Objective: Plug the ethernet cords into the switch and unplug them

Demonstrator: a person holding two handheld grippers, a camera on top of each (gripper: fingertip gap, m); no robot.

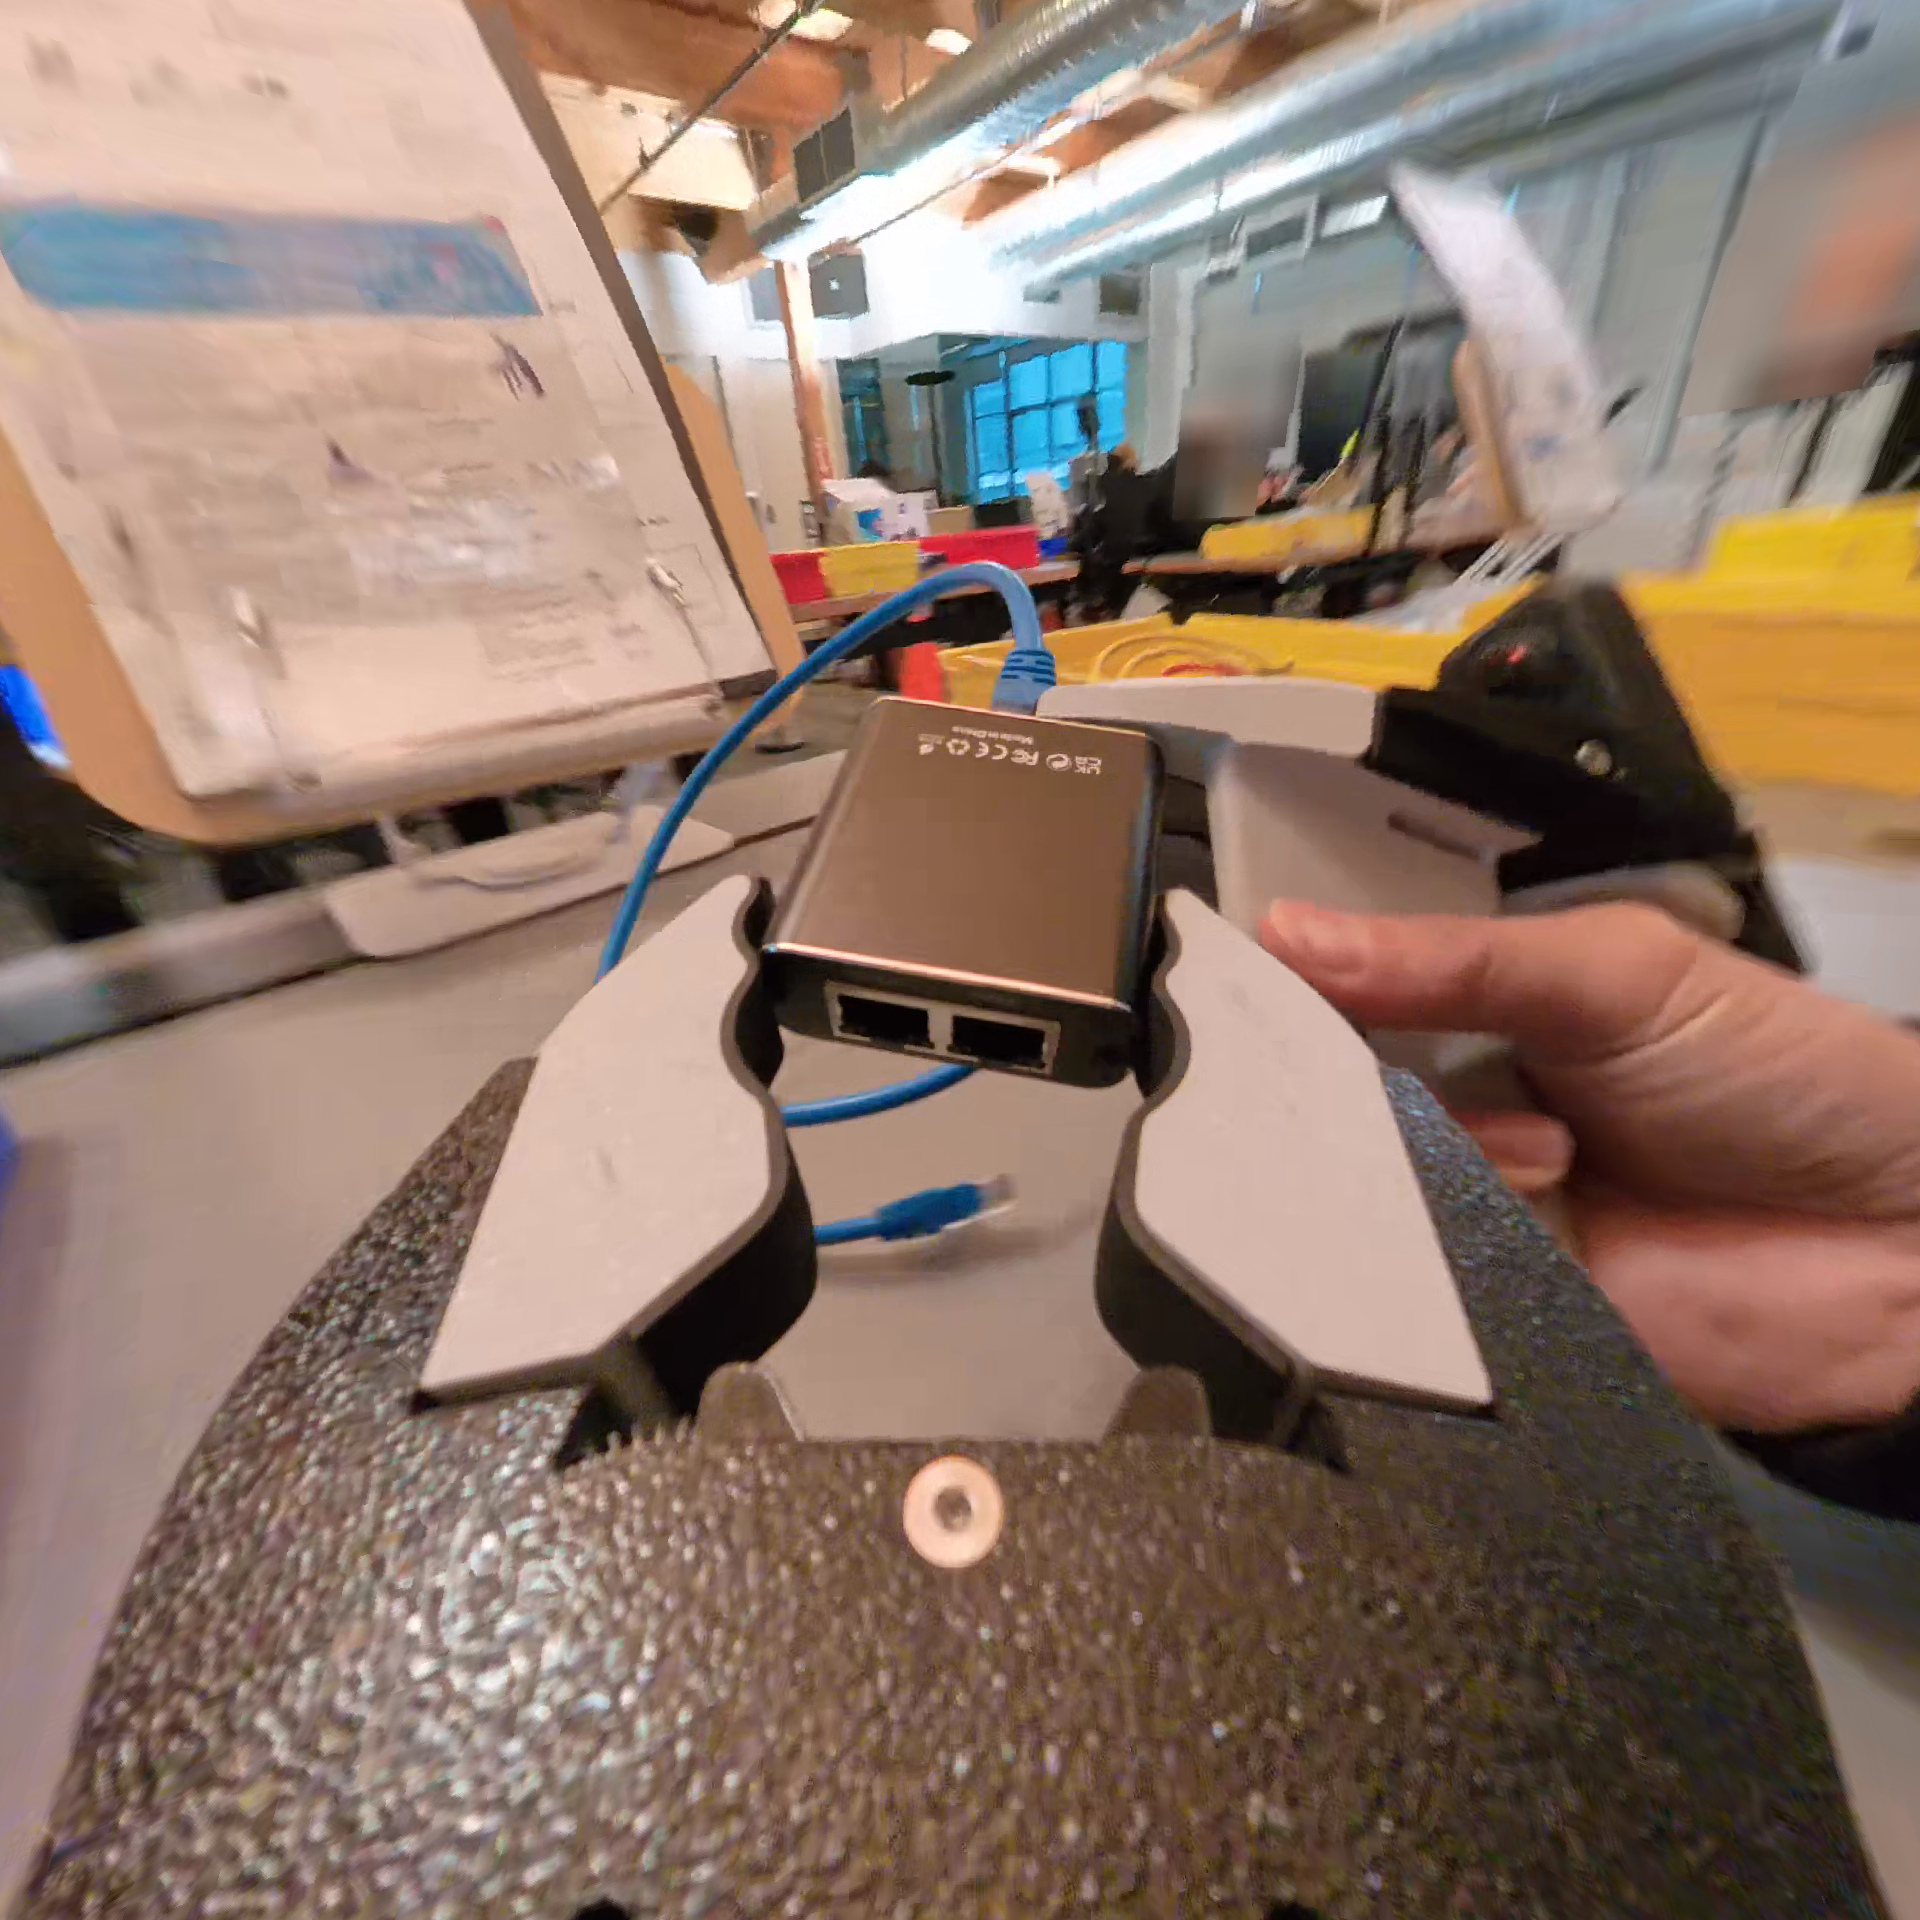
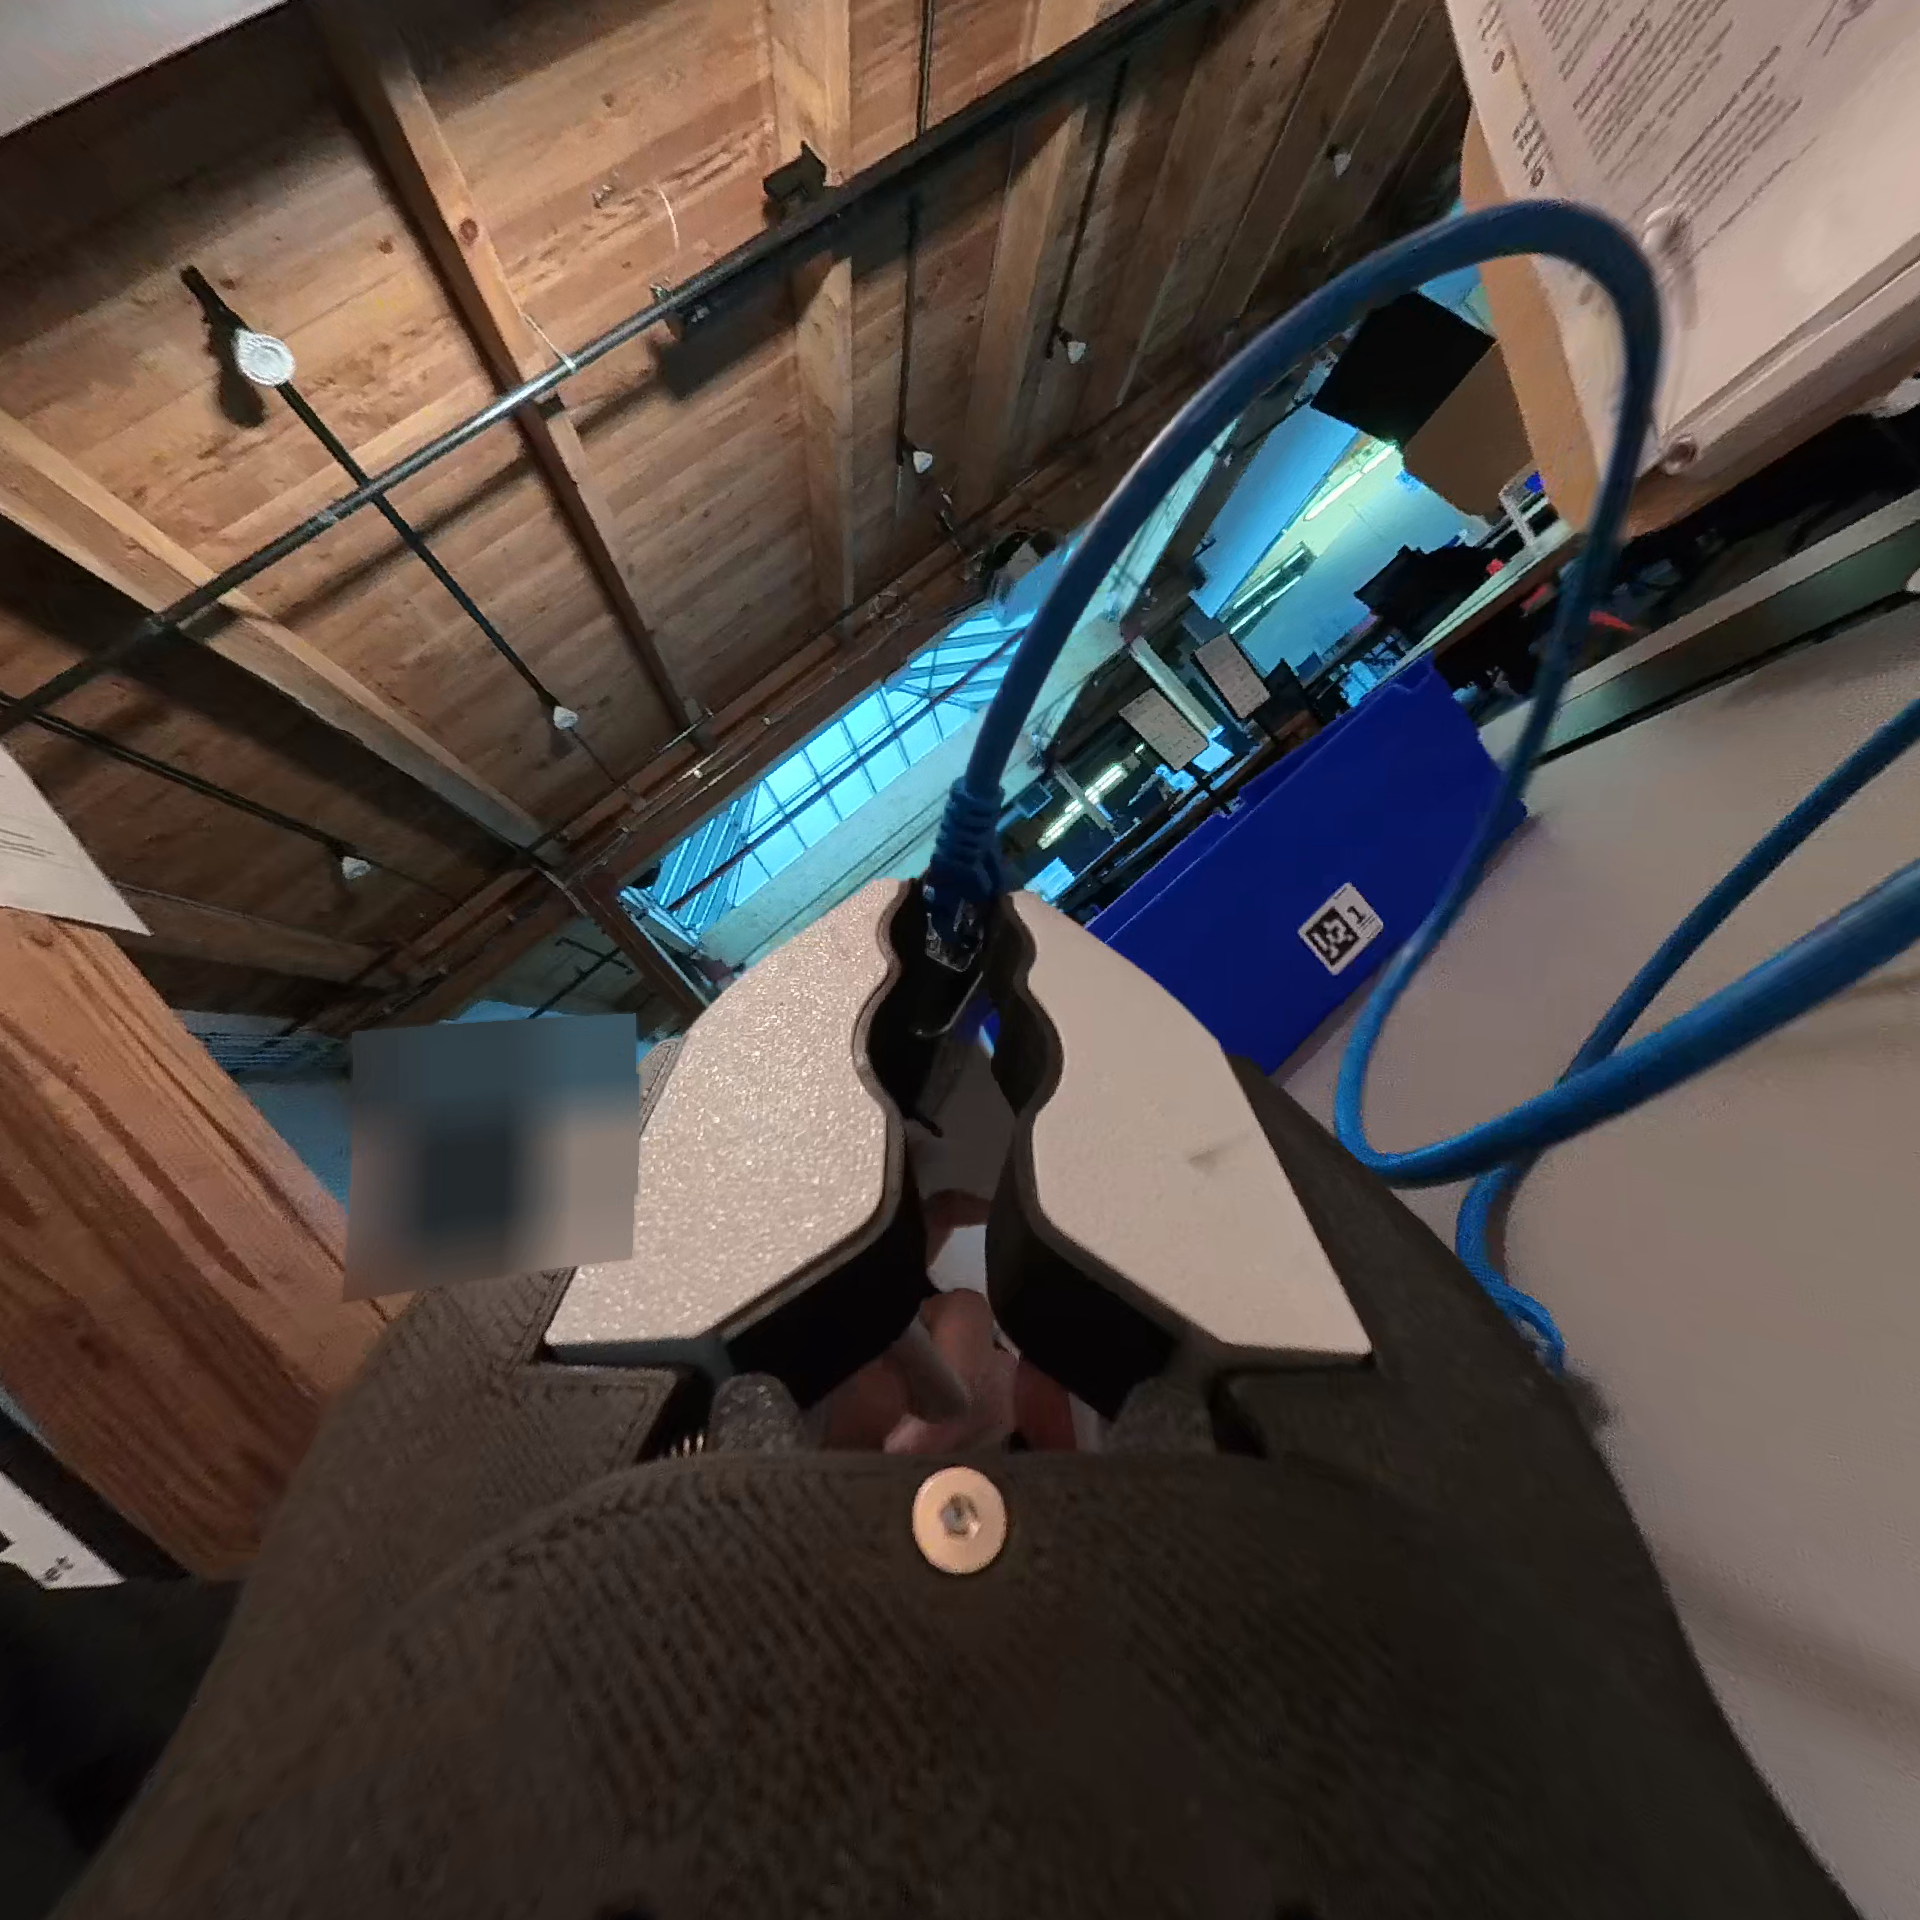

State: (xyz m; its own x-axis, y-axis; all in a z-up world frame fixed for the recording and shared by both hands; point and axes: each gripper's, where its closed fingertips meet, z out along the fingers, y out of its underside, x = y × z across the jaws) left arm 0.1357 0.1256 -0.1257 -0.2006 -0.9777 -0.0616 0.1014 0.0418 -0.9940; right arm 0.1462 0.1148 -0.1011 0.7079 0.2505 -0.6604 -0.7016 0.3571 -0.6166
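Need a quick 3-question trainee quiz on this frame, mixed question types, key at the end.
1. True or false: both ports facing the camera on the switch are empty.
2. What does the right gripper hold? A) the blue bin B) a blue cord plug C) nothing
3. Fill in: the left gripper is shut on the ____.

Key: 1 true; 2 B; 3 switch.

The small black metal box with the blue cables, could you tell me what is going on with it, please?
A person works two handheld grippers. The left gripper clamps the small black metal switch, whose two near ports are empty. The right gripper pinches a blue ethernet cord's plug. Another blue plug lies loose on the grey table.
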